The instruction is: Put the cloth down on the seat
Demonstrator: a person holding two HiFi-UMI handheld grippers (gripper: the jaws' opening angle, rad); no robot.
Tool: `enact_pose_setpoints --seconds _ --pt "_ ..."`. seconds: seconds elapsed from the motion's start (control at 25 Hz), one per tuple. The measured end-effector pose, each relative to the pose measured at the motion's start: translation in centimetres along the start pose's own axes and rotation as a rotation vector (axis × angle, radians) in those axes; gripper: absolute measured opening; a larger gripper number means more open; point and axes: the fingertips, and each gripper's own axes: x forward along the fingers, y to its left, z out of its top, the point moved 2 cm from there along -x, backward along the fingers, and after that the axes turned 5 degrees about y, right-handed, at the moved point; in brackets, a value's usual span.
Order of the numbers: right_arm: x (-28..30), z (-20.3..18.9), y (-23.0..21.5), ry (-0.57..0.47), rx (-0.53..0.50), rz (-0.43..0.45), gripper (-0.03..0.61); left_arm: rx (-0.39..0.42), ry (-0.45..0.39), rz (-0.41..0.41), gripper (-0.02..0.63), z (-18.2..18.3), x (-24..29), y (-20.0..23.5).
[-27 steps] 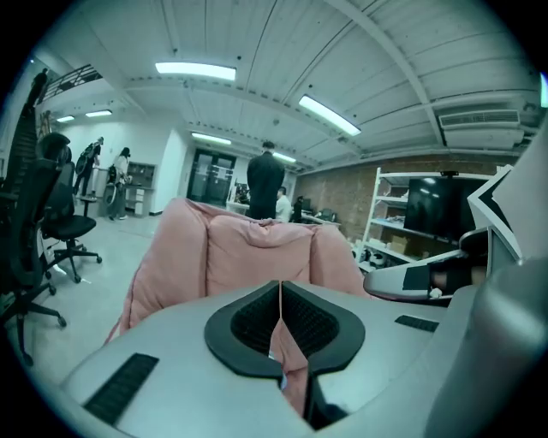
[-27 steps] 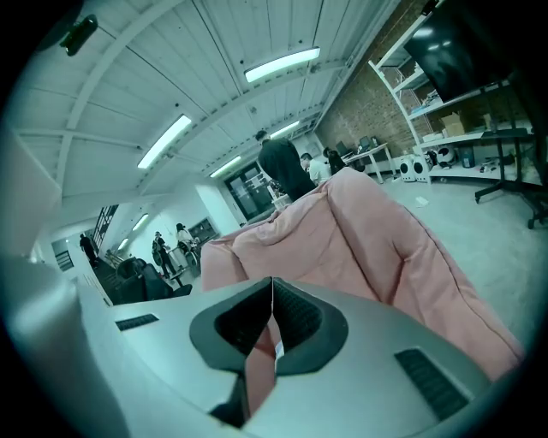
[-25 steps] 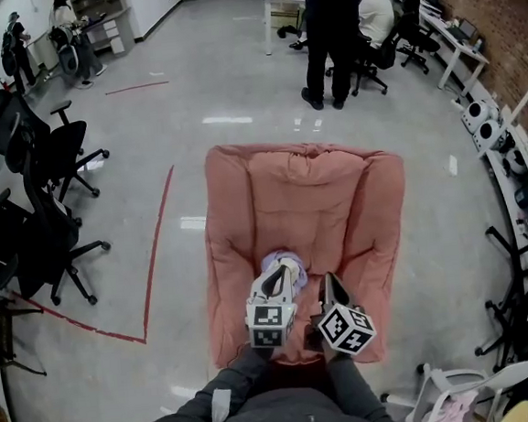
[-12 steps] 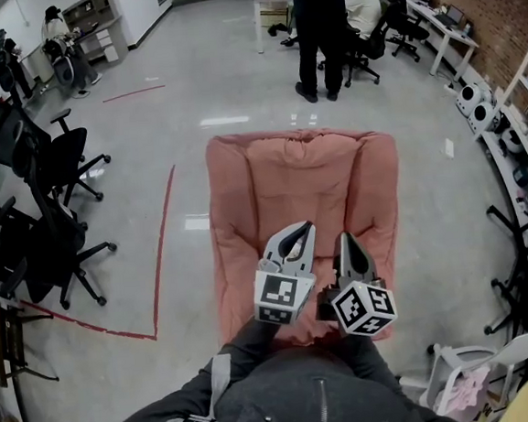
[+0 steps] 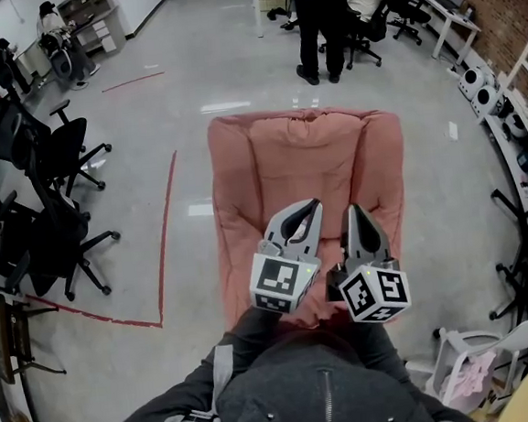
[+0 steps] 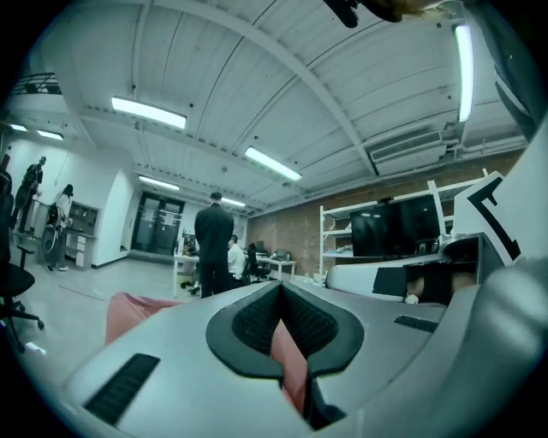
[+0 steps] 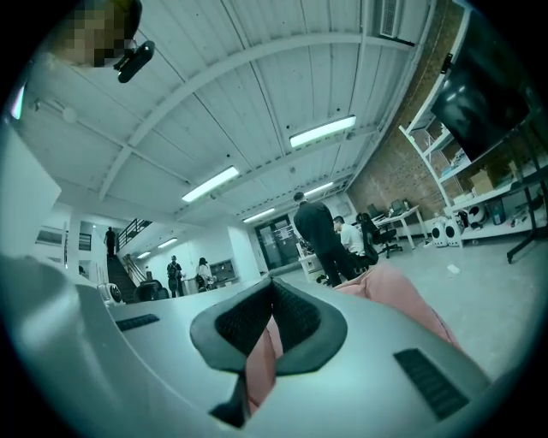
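- My left gripper (image 5: pixel 312 209): jaws together, nothing in them.
- My right gripper (image 5: pixel 354 212), just beside it: jaws together, empty too.
- Pink seat (image 5: pixel 305 156) lies below and ahead of both.

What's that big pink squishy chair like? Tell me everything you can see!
The pink padded armchair looks soft and puffy, like one big stitched fabric cushion. It has a back, two fat rolled arms and a flat seat between them. It sits on the shiny grey floor. The front of its seat is hidden behind the left gripper and right gripper.
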Motion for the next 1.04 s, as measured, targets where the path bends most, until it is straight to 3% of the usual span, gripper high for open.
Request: enact_pose_setpoints --seconds 0.32,0.6,1.04 --pt "0.0 -0.4 -0.3 0.031 -0.009 0.031 0.008 0.020 0.015 -0.018 0.009 -0.3 0.8 -1.6" --pt "0.2 -2.5 -0.1 0.083 0.079 0.043 0.008 0.026 0.012 0.009 0.009 -0.7 0.2 -1.0" --pt "-1.1 -3.1 -1.4 0.089 0.110 0.008 0.008 0.010 -0.008 0.008 0.011 -0.9 0.7 -1.4"
